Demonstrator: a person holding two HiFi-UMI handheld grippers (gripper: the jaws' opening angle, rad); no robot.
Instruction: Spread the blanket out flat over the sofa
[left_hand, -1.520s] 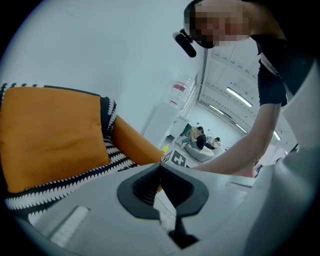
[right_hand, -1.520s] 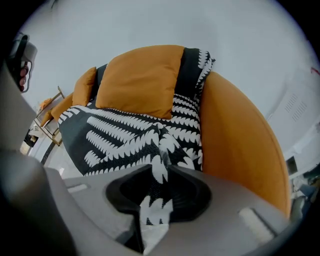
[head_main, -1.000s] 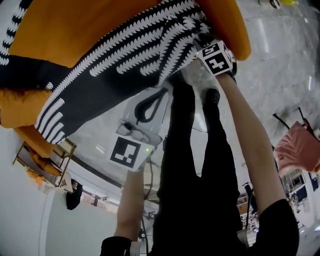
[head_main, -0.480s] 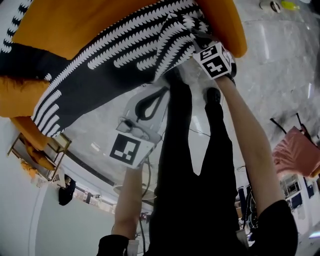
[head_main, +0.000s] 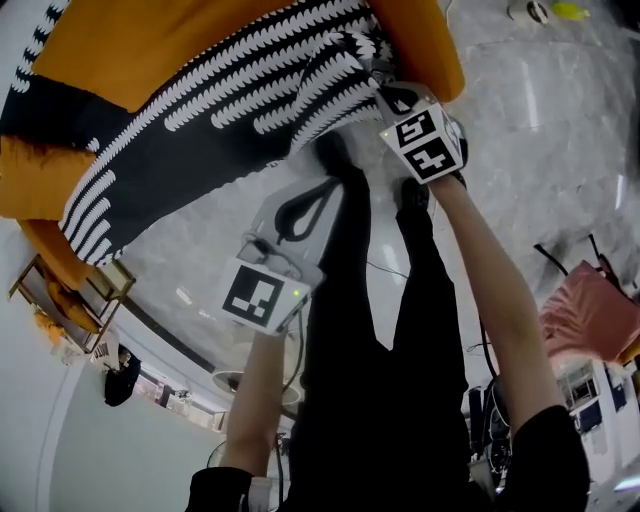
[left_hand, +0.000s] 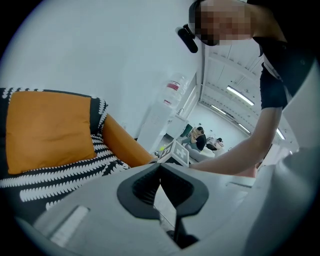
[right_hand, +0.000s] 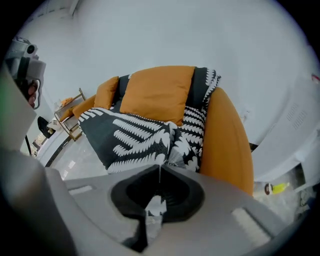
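Note:
A black-and-white patterned blanket (head_main: 200, 130) lies across the orange sofa (head_main: 200, 40), bunched at its right end by the sofa arm (right_hand: 225, 140). My right gripper (head_main: 374, 82) is at that bunch. Its jaws have just been closing, and in the right gripper view it (right_hand: 160, 167) is shut on the blanket's fringed corner (right_hand: 172, 152), with fringe showing between the pads. An orange cushion (right_hand: 157, 92) leans on the backrest. My left gripper (head_main: 330, 185) hangs over the floor in front of the sofa, shut with nothing in it (left_hand: 160, 165).
The person's legs in black trousers (head_main: 380, 350) stand on the pale marble floor (head_main: 540, 130). A small wooden rack (head_main: 60, 300) stands beyond the sofa's left end. A pink cloth (head_main: 590, 310) is at the right. A yellow-capped bottle (right_hand: 274, 188) lies behind the sofa arm.
My right gripper has lifted, drawing the blanket's right corner up into a tighter bunch. The left gripper has shifted a little over the floor.

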